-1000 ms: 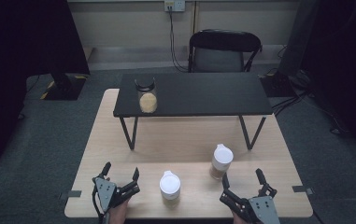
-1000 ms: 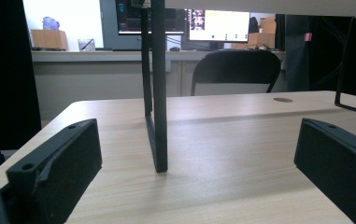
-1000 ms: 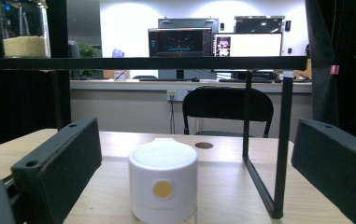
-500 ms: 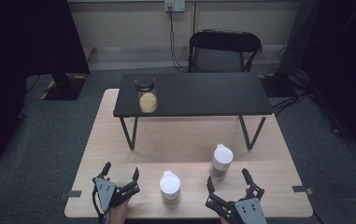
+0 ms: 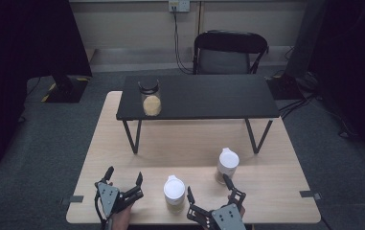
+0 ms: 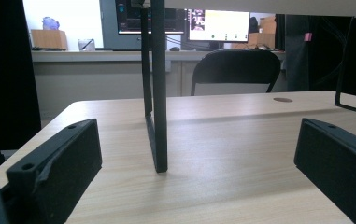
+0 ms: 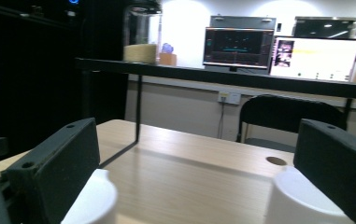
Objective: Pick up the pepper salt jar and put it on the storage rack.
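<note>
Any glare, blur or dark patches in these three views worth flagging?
High view: sharp on the wooden table, room edges fall to black. Left gripper view: bright, blown-out window patch at top left. Right gripper view: the two white lids close to the lens are soft, the monitors glow, left side very dark.

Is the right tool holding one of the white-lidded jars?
No, the right tool is open on the wooden table, apart from both white-lidded jars.

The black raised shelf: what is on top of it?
One glass jar with a dark lid, partly filled with tan contents, stands near the black shelf's left end. Nothing else shows on top.
</note>
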A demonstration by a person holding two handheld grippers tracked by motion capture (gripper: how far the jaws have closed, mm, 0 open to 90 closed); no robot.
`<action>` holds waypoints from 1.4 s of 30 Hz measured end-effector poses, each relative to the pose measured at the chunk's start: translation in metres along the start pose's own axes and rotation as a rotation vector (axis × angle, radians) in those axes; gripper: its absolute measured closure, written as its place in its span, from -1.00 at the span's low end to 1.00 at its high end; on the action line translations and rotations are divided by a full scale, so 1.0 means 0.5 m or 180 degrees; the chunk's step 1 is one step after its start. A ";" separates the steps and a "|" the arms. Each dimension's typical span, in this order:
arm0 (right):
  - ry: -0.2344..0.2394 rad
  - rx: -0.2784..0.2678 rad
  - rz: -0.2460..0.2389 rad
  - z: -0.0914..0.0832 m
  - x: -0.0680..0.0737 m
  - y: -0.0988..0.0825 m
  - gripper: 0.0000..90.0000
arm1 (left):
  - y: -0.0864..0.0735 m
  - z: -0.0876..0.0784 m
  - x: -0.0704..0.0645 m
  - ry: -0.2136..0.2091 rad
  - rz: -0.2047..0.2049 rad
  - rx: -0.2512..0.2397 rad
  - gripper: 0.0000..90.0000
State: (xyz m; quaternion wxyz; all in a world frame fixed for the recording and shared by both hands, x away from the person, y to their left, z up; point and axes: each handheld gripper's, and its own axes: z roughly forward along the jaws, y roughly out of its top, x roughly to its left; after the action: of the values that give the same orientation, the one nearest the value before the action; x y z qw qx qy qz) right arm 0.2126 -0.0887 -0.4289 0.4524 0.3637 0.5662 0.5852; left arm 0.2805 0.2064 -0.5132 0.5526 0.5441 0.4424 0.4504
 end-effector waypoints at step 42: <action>0.0335 0.0297 -0.0020 0.043 0.132 -0.059 -0.71 | 0.000 0.000 0.000 0.0006 0.0000 0.0001 -0.99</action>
State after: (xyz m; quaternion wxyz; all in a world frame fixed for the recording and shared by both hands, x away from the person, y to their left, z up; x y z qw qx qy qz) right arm 0.2149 -0.0211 -0.4621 0.4064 0.3513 0.6170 0.5751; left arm 0.2805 0.2063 -0.5132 0.5521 0.5438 0.4429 0.4508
